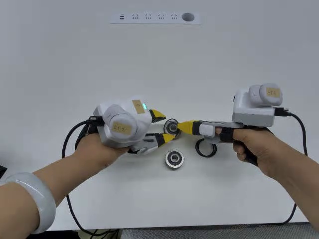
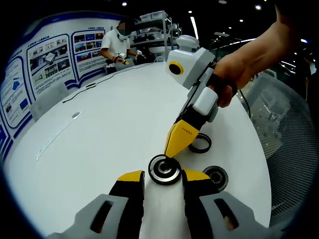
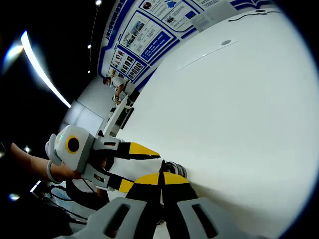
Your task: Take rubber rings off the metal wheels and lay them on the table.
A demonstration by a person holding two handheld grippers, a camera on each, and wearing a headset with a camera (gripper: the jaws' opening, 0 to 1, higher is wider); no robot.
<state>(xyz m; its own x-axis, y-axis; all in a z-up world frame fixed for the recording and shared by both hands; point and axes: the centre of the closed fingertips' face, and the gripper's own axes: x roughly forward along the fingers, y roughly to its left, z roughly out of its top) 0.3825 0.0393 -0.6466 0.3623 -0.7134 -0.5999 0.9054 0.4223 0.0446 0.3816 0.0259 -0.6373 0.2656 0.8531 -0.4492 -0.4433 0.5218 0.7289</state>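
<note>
My left gripper (image 1: 164,127) is shut on a small metal wheel (image 1: 172,127) with a black rubber ring on its rim, and holds it just above the white table. In the left gripper view the wheel (image 2: 164,169) sits between the two yellow fingertips (image 2: 132,177). From the right, my right gripper (image 1: 185,128) comes in with its jaws shut. Its yellow tips (image 2: 172,147) touch the wheel's rim; I cannot tell whether they pinch the ring. The right gripper view has the wheel (image 3: 174,169) just past my right gripper (image 3: 160,180). A loose black rubber ring (image 1: 206,148) lies on the table under the right gripper.
A second wheel (image 1: 174,159) lies flat on the table (image 1: 159,69) just in front of the held one. A white power strip (image 1: 155,18) sits at the far edge. Black cables trail off both grippers. In the left gripper view a person (image 2: 117,45) stands beyond the table.
</note>
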